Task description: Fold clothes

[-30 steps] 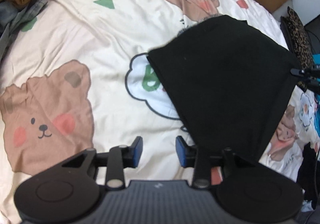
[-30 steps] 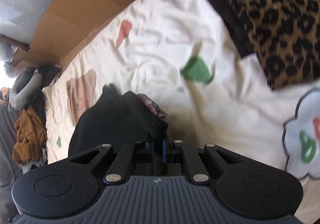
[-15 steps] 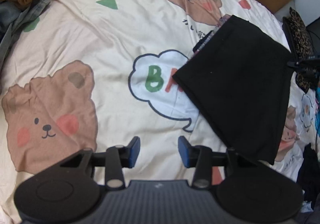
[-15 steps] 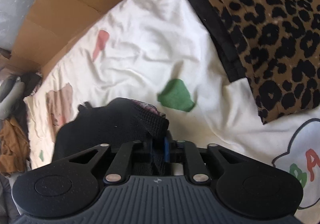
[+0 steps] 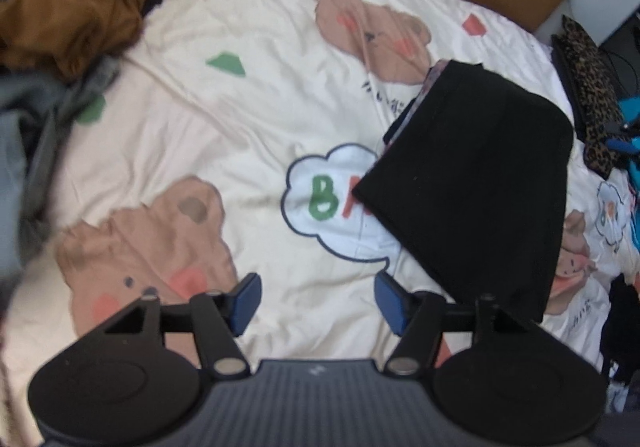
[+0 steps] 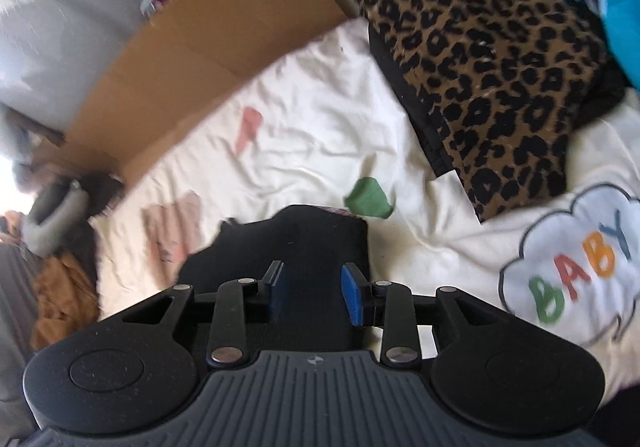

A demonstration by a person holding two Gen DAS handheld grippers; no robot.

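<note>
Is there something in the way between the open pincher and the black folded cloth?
No. The open left gripper has only bare cream bear-print bedsheet between it and the black folded garment, lying just ahead to its right.

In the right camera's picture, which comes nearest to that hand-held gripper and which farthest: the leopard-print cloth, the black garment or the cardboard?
1. Black garment: right under the open right hand-held gripper, on the bed.
2. Leopard-print cloth: farther off, to the right.
3. Cardboard: farthest, at the bed's far edge, to the left.
</note>
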